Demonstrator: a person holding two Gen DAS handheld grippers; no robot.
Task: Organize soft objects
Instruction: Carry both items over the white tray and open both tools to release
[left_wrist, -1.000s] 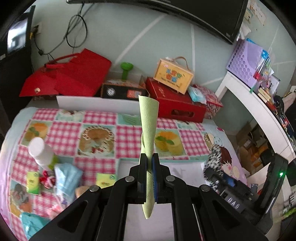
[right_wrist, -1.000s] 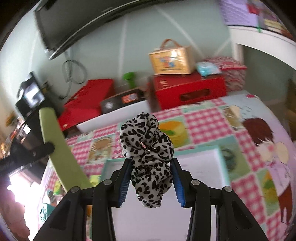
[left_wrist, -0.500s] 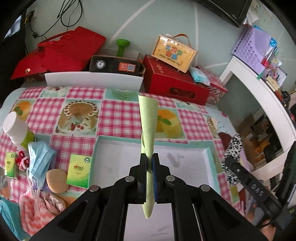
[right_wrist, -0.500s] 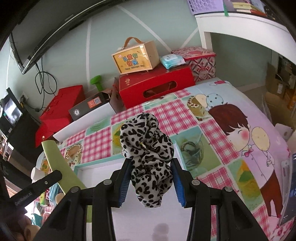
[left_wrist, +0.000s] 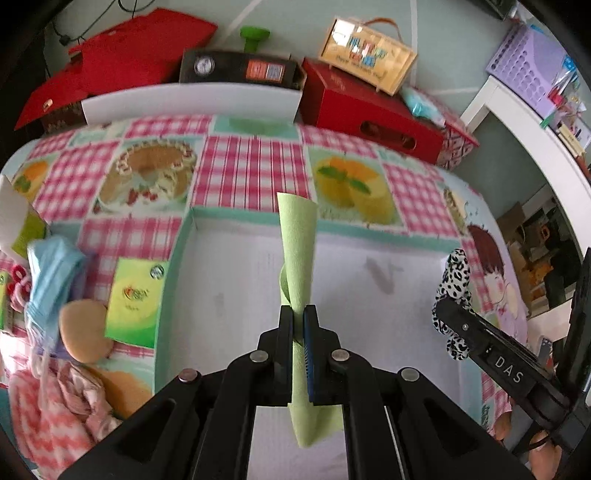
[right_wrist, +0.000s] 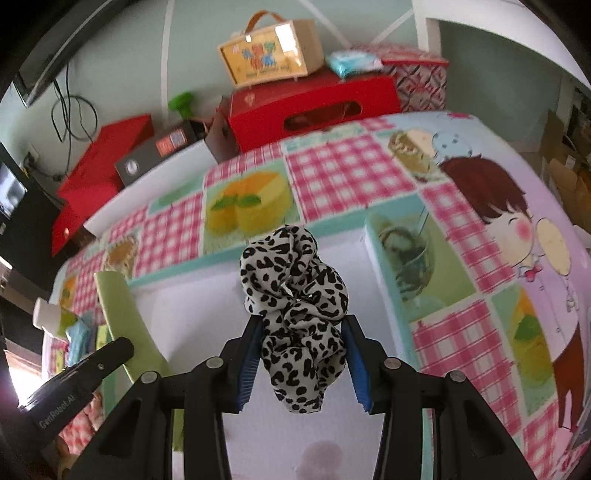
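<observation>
My left gripper (left_wrist: 299, 314) is shut on a light green cloth (left_wrist: 297, 251) that stands up in a folded strip above the white tray (left_wrist: 236, 280). A leopard-print scrunchie (right_wrist: 295, 291) is pinched between the blue pads of my right gripper (right_wrist: 303, 325), also over the tray (right_wrist: 192, 317). From the left wrist view the scrunchie (left_wrist: 452, 291) and the right gripper's finger show at the right. The green cloth (right_wrist: 122, 325) and the left gripper appear at the left of the right wrist view.
Left of the tray lie a green packet (left_wrist: 135, 295), a tan sponge (left_wrist: 85, 332), a blue face mask (left_wrist: 48, 273) and a pink-white cloth (left_wrist: 48, 406). Red boxes (left_wrist: 369, 110), a black box (left_wrist: 240, 70) and a white board (left_wrist: 192, 101) line the table's far edge.
Both grippers have sunk toward the tray and tilted further down; the tray now fills more of each view. Both grips are unchanged.
</observation>
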